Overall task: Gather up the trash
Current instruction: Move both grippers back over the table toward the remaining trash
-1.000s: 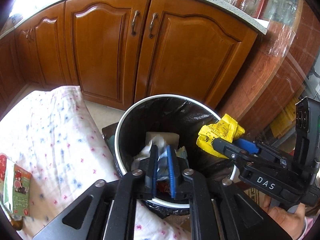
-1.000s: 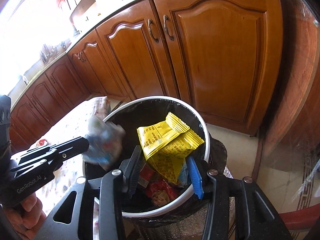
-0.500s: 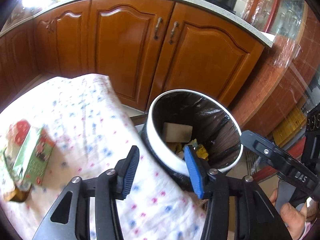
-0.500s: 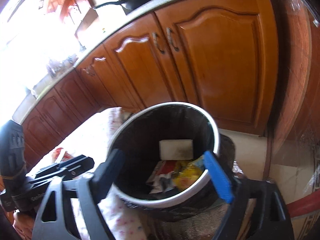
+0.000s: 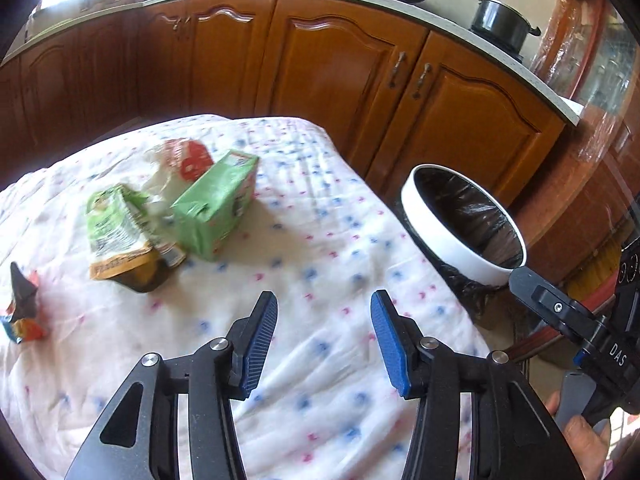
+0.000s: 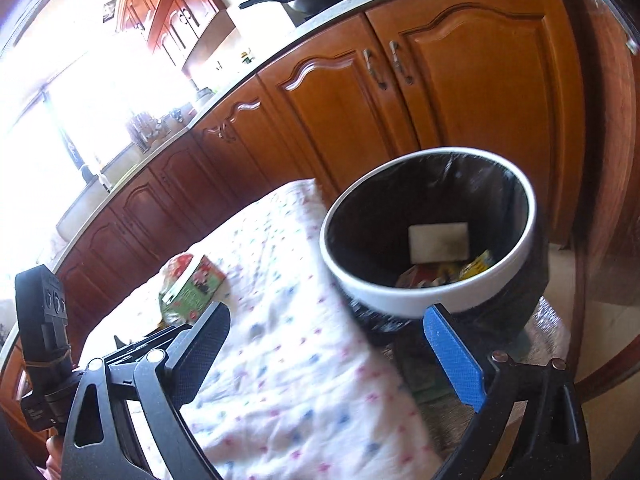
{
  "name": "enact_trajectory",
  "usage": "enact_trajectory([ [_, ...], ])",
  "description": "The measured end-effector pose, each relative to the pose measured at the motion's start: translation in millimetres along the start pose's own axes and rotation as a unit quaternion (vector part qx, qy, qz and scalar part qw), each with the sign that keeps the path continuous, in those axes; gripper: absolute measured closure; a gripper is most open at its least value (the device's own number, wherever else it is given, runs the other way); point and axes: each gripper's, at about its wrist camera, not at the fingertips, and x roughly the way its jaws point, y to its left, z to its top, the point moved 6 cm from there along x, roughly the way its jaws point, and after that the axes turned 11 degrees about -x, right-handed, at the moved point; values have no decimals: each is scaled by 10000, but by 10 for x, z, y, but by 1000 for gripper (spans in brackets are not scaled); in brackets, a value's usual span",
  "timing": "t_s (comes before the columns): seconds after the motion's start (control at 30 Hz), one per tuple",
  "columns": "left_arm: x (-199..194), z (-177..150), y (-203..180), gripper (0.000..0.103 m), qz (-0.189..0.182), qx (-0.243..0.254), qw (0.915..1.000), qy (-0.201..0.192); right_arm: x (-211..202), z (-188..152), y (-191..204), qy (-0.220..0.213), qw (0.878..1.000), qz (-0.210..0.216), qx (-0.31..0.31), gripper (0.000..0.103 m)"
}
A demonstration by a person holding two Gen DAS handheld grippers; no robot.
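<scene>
Left claw: wide open, nothing in it. It hangs over the bare cloth, w/ the trash pile ahead and to its left.
Right claw: wide open too, nothing in it. It sits near the bin, over the edge of the cloth.
Bin: white rim, black bag inside. It stands just beside the table, on the right side.
In the bin: some trash is in there already. I see a white flat piece, a yellow wrapper and a red bit at the bottom.
Table cloth: white w/ small pink and blue marks.
Still on the cloth: green carton lying on its side, a green and brown pouch just beside it, a red and white pack behind the carton, touching or close, can't tell which.
Also left: a small dark and orange wrapper at the far left edge, apart from the pile.
How far: I think about half done. Some bits are in, approx 4 things are still out.
Next, my guess: left claw goes to the pile, likely the pouch or carton, since they are nearest.
Watch out: the things in the pile touch each other, so a grab may drag a 2nd one along.
Blur: both views are a bit smeared, so small print can't be read.
</scene>
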Motion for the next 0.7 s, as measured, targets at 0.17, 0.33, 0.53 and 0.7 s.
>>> enact_trajectory([
  [0.17, -272, -114, 380, 55, 175, -218, 9996, -72, 61, -146, 275, 125, 9997, 211, -22, 5],
  [0.33, -499, -138, 713, 55, 295, -437, 9984, -215, 123, -258, 564, 236, 9988, 398, -139, 5],
  [0.53, -780, -183, 1039, 55, 505, -631, 9960, -387, 224, -322, 881, 346, 9973, 576, -309, 5],
  [0.7, -952, -213, 1302, 55, 672, -834, 9930, -491, 325, -325, 1136, 424, 9956, 717, -436, 5],
])
